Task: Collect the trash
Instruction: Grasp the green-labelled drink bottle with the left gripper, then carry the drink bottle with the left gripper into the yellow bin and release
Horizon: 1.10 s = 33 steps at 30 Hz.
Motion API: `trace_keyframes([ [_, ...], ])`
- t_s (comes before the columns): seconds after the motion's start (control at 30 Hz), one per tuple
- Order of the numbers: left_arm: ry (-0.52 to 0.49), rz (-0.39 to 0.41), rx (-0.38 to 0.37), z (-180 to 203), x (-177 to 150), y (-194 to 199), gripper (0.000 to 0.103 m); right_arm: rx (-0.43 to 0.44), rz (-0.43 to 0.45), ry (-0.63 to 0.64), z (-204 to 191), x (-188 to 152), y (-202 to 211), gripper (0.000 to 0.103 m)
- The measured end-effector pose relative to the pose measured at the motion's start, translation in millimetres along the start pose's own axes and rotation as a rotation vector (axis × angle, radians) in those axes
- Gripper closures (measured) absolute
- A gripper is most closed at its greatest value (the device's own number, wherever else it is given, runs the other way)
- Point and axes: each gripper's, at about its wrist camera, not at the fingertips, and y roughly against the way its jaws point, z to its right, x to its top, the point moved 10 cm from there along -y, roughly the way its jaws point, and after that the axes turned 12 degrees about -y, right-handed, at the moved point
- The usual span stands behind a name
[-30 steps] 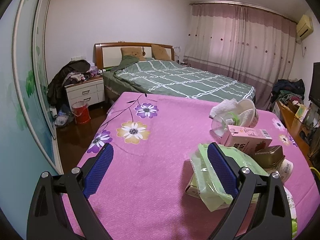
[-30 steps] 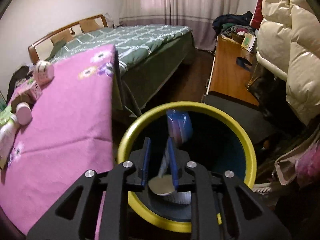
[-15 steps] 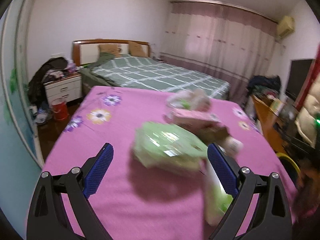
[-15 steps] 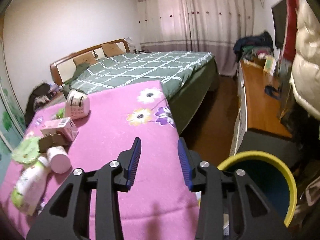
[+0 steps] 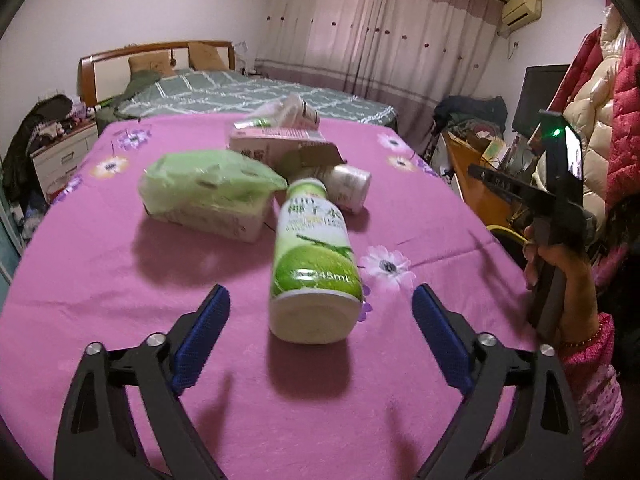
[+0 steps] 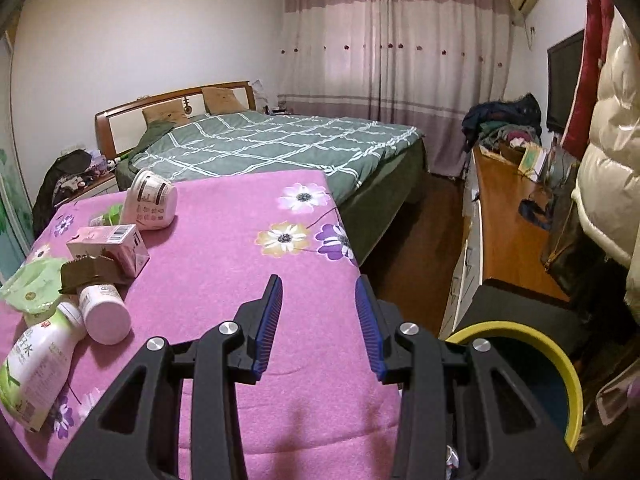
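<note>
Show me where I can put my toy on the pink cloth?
The cloth is bare from the flower prints down to the right gripper, right up to the edge by the bin. The corner by the bottle, small bottle, pink carton, green pack and cup is crowded.

My left wrist camera looked low and close across the pink bedspread [image 5: 120, 288] toward the headboard at eleven o'clock. My right looked from its three o'clock edge; both shared the green bottle [image 5: 314, 264] [image 6: 34, 368].
</note>
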Motion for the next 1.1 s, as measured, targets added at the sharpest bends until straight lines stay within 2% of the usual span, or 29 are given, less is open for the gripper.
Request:
trace_keyframes([
  [0.13, 0.008, -0.055, 0.045, -7, -6, -19, 0.026, 0.003, 0.012, 0.004, -1, 1, 2, 0.062],
  [0.23, 0.044, -0.096, 0.026, -13, -10, -30, 0.034, 0.002, 0.010, 0.007, -1, 1, 2, 0.061],
  [0.37, 0.032, -0.092, 0.053, -15, -6, -34, 0.039, 0.005, 0.008, 0.008, -2, 1, 3, 0.061],
  [0.43, 0.024, -0.092, 0.041, -13, -3, -37, 0.049, 0.002, 0.009, 0.007, -2, 0, 3, 0.061],
  [0.47, 0.016, -0.093, 0.038, -11, -3, -37, 0.051, 0.004, 0.008, 0.007, -2, 0, 3, 0.061],
  [0.67, -0.070, -0.061, 0.072, -3, 12, -20, 0.051, 0.011, 0.001, 0.004, -2, 0, 1, 0.061],
  [0.9, -0.113, 0.038, 0.086, -8, 63, 22, 0.051, 0.012, 0.002, 0.005, -1, 0, 1, 0.061],
  [1.1, -0.118, 0.065, 0.106, -13, 94, 18, 0.051, 0.012, 0.001, 0.004, -1, 0, 1, 0.061],
])
